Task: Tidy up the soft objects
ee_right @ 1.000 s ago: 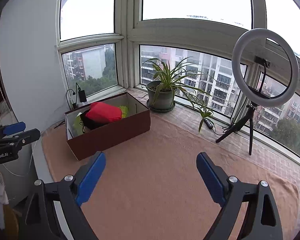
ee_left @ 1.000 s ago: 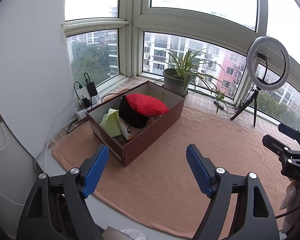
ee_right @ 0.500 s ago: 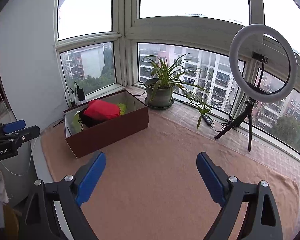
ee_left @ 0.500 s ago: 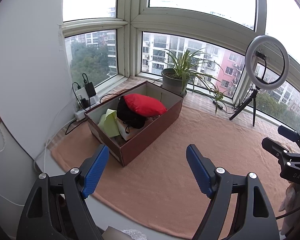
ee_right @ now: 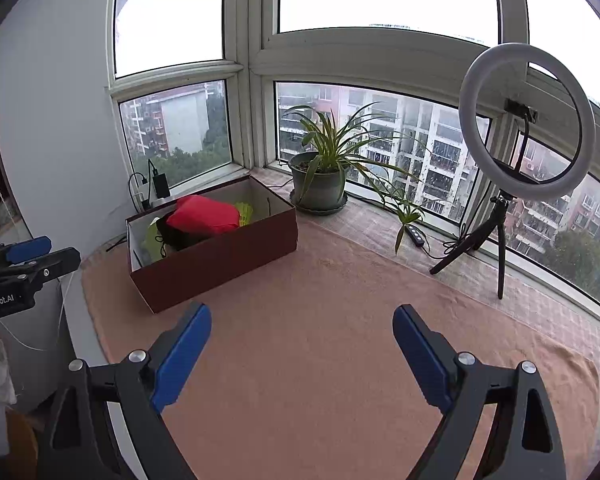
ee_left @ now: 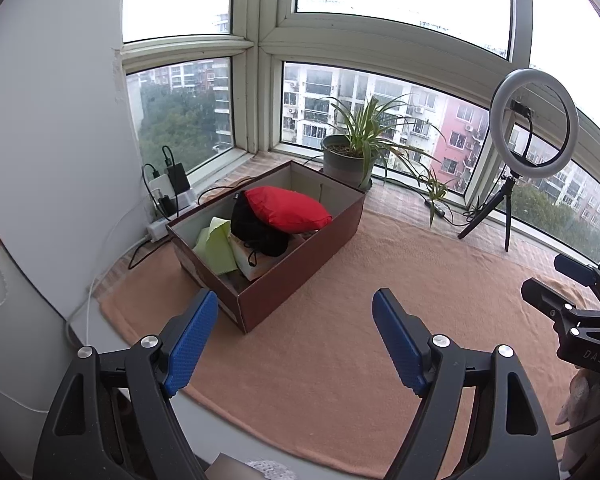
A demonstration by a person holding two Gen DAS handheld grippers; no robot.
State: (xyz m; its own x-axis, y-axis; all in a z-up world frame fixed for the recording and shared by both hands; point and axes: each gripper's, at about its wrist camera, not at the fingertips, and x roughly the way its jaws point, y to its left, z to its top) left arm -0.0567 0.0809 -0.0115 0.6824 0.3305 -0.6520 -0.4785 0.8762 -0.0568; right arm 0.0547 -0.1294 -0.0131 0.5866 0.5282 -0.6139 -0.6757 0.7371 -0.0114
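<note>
The peach-coloured fleecy blanket (ee_right: 340, 340) spreads wide under me, and its broad middle lies bare between the dark red cardboard box (ee_right: 228, 256) on the left and the black tripod of the white ring light (ee_right: 526, 120) on the right. The blanket's near edge curves along the front of the pale ledge (ee_left: 96, 332), where the surface drops away below my left gripper (ee_left: 294, 340).

I hold both tools above that near edge, well apart from the box, pointing forward and slightly down toward the window. The left gripper's blue-padded fingers (ee_left: 188, 340) stand wide apart with nothing between them; the box's near corner sits just beyond the left fingertip in that view. My right gripper (ee_right: 300, 356) is likewise spread wide and holds nothing, over bare blanket. Each tool shows at the edge of the other's view.

The soft things are in the box: a plump red cushion (ee_left: 286, 208) lies on top, resting on a black drawstring pouch (ee_left: 258, 230), with a pale green cloth (ee_left: 216, 246) leaning at the left end and a cream-coloured item, partly hidden, beneath them.

Behind the box a spider plant in a grey-green pot (ee_right: 320, 184) stands on the sill by the curved bay window (ee_right: 380, 60). Chargers and a white power strip (ee_left: 158, 228) sit against the left wall.
</note>
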